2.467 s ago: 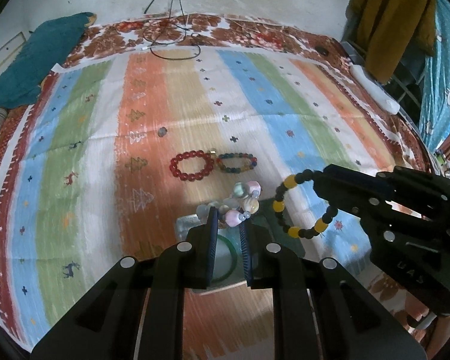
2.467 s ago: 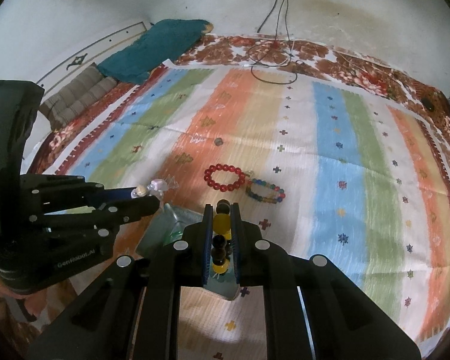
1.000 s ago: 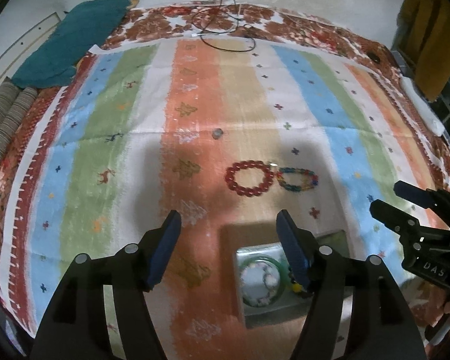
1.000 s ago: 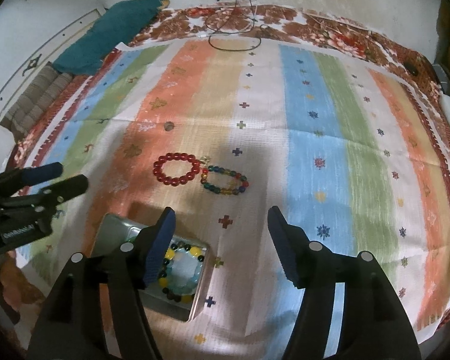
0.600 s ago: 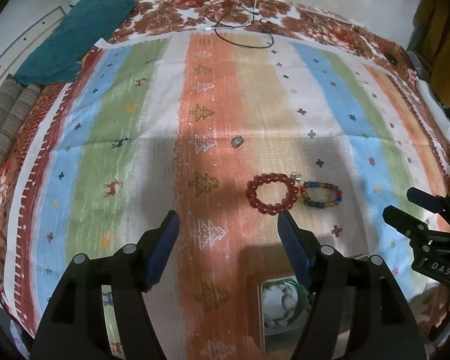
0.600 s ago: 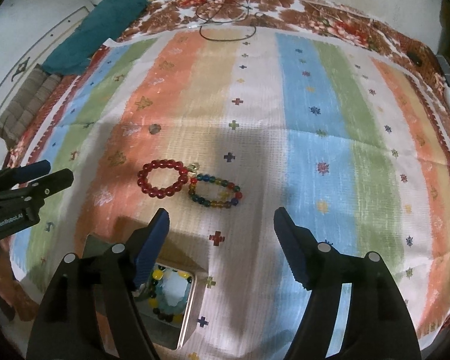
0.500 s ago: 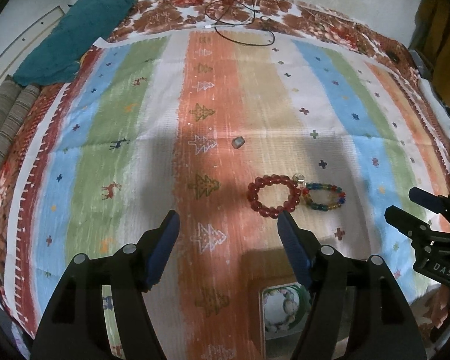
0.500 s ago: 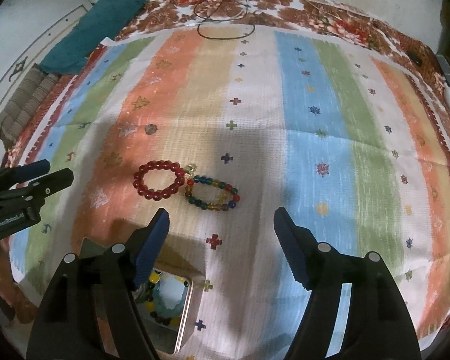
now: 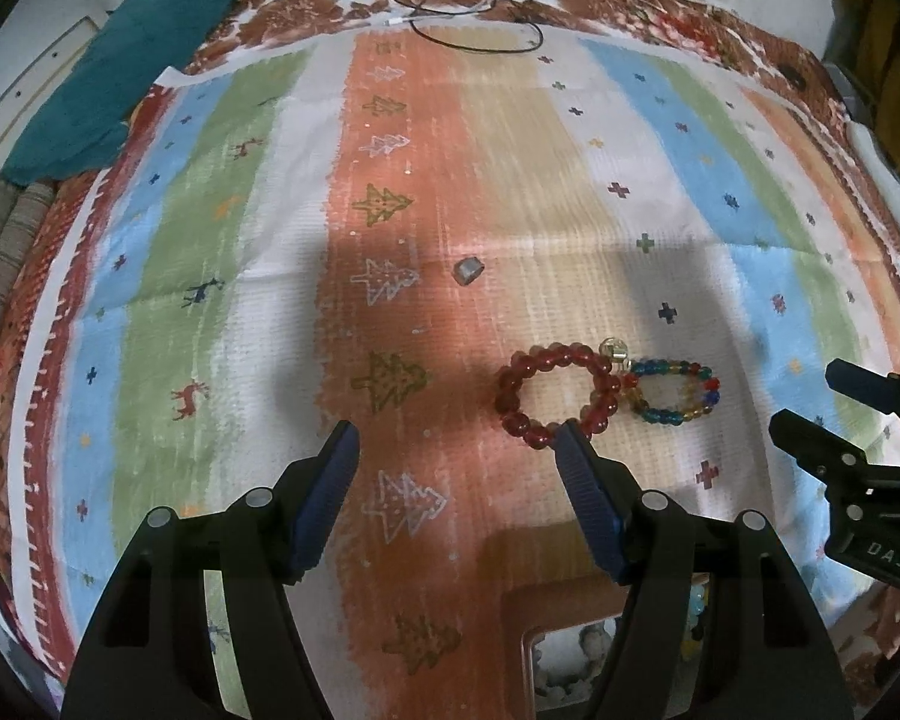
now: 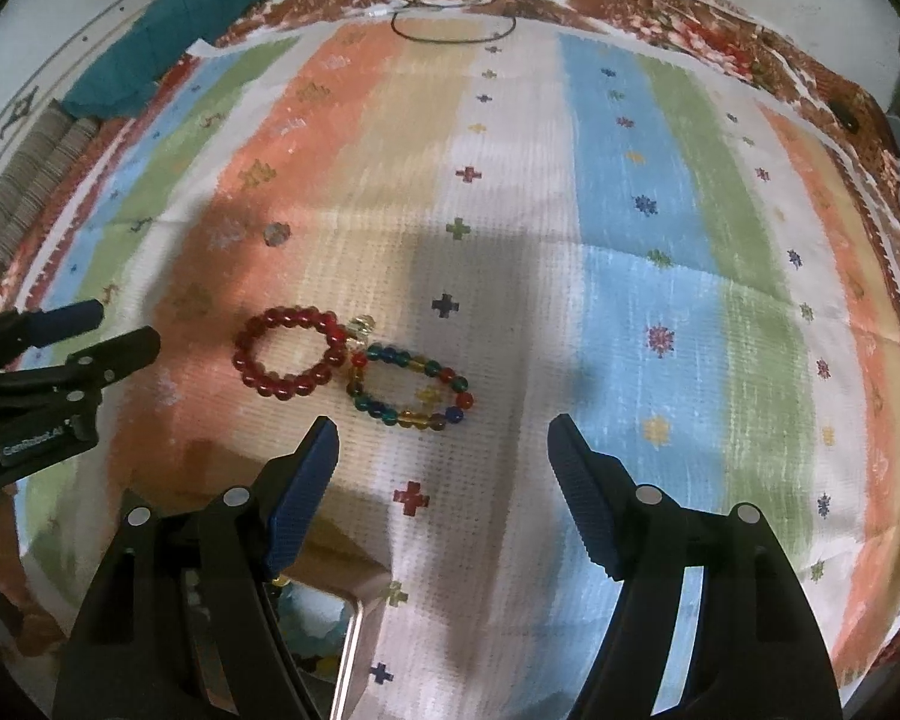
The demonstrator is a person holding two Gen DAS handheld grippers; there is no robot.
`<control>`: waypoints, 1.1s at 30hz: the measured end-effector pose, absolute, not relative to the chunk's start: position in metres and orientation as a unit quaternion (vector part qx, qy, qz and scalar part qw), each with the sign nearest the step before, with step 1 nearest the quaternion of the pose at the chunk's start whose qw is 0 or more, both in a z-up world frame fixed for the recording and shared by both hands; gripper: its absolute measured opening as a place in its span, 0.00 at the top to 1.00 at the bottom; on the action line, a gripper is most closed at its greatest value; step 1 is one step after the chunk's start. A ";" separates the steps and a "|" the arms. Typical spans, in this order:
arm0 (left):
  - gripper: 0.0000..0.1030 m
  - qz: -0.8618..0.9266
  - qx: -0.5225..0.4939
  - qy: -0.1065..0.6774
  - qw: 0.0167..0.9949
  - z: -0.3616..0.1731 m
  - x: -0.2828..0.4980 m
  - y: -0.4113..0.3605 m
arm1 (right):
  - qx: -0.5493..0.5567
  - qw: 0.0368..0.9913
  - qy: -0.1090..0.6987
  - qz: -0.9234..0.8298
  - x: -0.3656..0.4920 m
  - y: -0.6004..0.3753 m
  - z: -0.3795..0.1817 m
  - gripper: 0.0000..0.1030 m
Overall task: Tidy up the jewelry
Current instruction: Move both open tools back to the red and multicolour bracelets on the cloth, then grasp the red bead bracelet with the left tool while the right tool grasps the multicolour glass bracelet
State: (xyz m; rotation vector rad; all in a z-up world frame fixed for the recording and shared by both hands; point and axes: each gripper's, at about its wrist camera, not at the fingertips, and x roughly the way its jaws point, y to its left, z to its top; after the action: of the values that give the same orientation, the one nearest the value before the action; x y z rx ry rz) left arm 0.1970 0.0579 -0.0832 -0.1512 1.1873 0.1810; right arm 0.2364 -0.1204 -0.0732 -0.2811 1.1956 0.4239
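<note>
Hovering empty with jaws spread after dropping bracelets into box point(image 10: 354, 636), left gripper point(image 9: 456, 450) and right gripper point(image 10: 444, 438) now face red bracelet point(image 9: 555, 396) and multicolour bracelet point(image 10: 411, 387).

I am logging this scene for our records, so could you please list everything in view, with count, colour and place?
red bracelet: one, dark red beads, on the orange stripe, touching the next bracelet
mixed bracelet: one, blue, green, amber and red beads, just right of the red one
clear bead: one, pale, where the two bracelets meet
small stone: one, grey, on the cloth beyond the bracelets
tray: one, metal, near edge, beads inside, mostly hidden
cloth: one, striped, under everything
cable: one, black, far edge
cushion: one, teal, far left
left gripper: one, black with blue pads, open, empty
right gripper: one, the same, open, empty
</note>
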 end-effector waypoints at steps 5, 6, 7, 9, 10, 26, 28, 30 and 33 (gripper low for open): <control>0.34 0.082 -0.067 0.562 0.820 -0.087 0.204 0.058 | -0.134 0.790 0.566 0.193 0.242 -0.118 -0.083 0.30; 0.34 0.080 -0.065 0.564 0.819 -0.089 0.206 0.057 | -0.134 0.788 0.569 0.191 0.245 -0.118 -0.085 0.30; 0.34 0.079 -0.064 0.565 0.819 -0.090 0.207 0.058 | -0.133 0.787 0.572 0.191 0.247 -0.117 -0.088 0.30; 0.34 0.077 -0.062 0.569 0.816 -0.096 0.211 0.059 | -0.133 0.783 0.577 0.188 0.250 -0.116 -0.093 0.30; 0.34 0.076 -0.062 0.570 0.816 -0.098 0.213 0.059 | -0.135 0.782 0.579 0.187 0.252 -0.115 -0.096 0.30; 0.34 0.047 -0.054 0.603 0.794 -0.132 0.236 0.052 | -0.145 0.765 0.603 0.176 0.271 -0.106 -0.126 0.30; 0.34 0.044 -0.054 0.606 0.793 -0.135 0.237 0.052 | -0.144 0.763 0.606 0.175 0.274 -0.105 -0.129 0.30; 0.35 0.043 -0.054 0.609 0.790 -0.138 0.240 0.052 | -0.145 0.760 0.609 0.174 0.277 -0.104 -0.131 0.30; 0.37 0.041 -0.055 0.614 0.786 -0.144 0.245 0.053 | -0.147 0.759 0.610 0.172 0.280 -0.102 -0.134 0.30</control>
State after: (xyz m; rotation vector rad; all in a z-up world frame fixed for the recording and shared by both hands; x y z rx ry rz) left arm 0.2447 0.0525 -0.1437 -0.1180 1.3242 0.0890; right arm 0.2805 -0.1016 -0.1344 -0.3200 1.3289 0.3755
